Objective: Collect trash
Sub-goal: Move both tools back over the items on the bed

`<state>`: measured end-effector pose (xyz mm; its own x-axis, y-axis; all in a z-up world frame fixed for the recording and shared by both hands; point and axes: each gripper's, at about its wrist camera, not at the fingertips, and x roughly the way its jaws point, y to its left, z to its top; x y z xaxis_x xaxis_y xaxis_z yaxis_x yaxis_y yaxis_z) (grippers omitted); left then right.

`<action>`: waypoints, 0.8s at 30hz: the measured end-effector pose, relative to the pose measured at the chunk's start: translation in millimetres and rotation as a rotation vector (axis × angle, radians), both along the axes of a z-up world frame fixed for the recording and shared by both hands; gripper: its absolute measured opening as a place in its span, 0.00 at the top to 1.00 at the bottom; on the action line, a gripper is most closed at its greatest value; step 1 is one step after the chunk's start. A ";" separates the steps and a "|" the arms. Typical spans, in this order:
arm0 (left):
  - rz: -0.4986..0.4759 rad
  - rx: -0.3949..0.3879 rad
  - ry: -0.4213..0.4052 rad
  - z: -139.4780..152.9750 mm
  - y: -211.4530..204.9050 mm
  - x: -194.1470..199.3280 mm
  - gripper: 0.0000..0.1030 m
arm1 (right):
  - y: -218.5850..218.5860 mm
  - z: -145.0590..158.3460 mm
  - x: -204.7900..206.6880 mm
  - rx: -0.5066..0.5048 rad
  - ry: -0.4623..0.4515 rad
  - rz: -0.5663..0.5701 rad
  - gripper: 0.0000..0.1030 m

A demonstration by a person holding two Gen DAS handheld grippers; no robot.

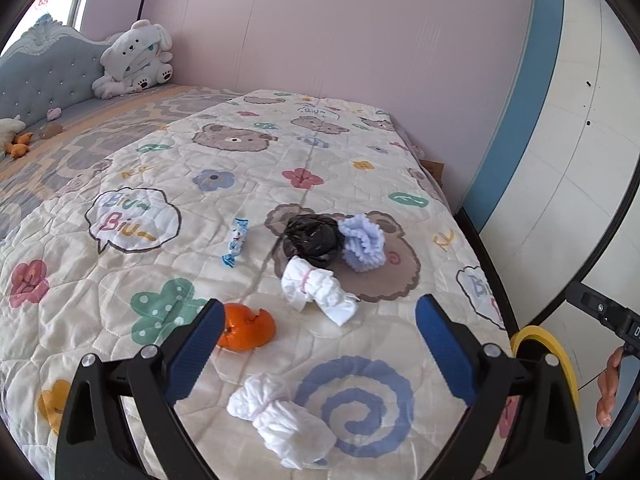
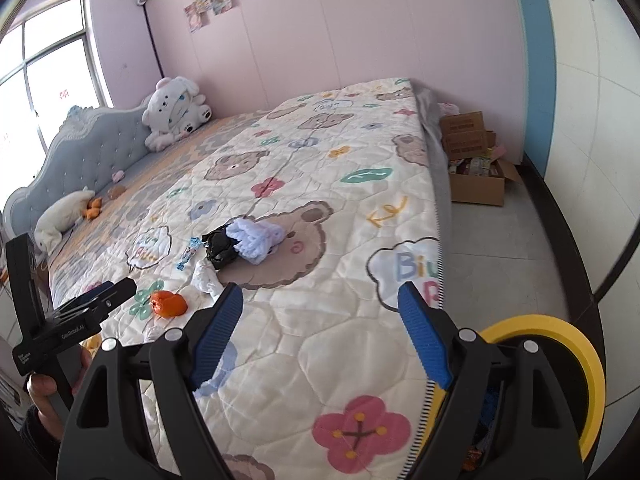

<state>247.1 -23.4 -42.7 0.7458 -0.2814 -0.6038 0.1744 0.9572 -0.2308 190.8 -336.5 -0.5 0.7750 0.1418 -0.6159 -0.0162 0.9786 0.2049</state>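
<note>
Trash lies on the patterned quilt [image 1: 360, 168]. An orange peel [image 1: 246, 330] sits by my left gripper's left finger. A white tissue wad [image 1: 280, 420] lies between the fingers, nearer the camera. Beyond are another white tissue [image 1: 316, 288], a black crumpled bag [image 1: 310, 238], a light blue fluffy wad [image 1: 362, 242] and a blue candy wrapper [image 1: 236, 242]. My left gripper [image 1: 320, 328] is open and empty. My right gripper [image 2: 320, 320] is open and empty above the quilt's near edge. The yellow-rimmed bin [image 2: 560, 384] stands on the floor at the right, partly hidden by the right finger.
A white plush bear [image 1: 136, 60] leans on the grey-blue headboard [image 1: 44, 76]. Small toys [image 1: 18, 146] lie near the pillows. Cardboard boxes [image 2: 476, 168] stand on the floor beyond the bed's foot. The bed edge [image 2: 438, 240] drops to tiled floor on the right.
</note>
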 end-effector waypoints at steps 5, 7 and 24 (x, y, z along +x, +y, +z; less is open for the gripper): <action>0.038 -0.003 0.022 -12.1 20.5 14.3 0.10 | 28.0 -11.5 27.6 -0.035 0.017 0.037 0.26; 0.048 -0.002 0.033 -17.8 26.2 21.2 0.10 | 37.0 -17.2 39.4 -0.034 0.031 0.048 0.26; 0.101 -0.009 0.110 -58.4 48.3 62.7 0.10 | 90.8 -58.4 130.2 -0.128 0.072 0.089 0.26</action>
<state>309.8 24.9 -101.2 0.6998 -0.2142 -0.6815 0.0504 0.9664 -0.2519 321.0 -245.7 -58.9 0.7164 0.1249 -0.6864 -0.0936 0.9922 0.0828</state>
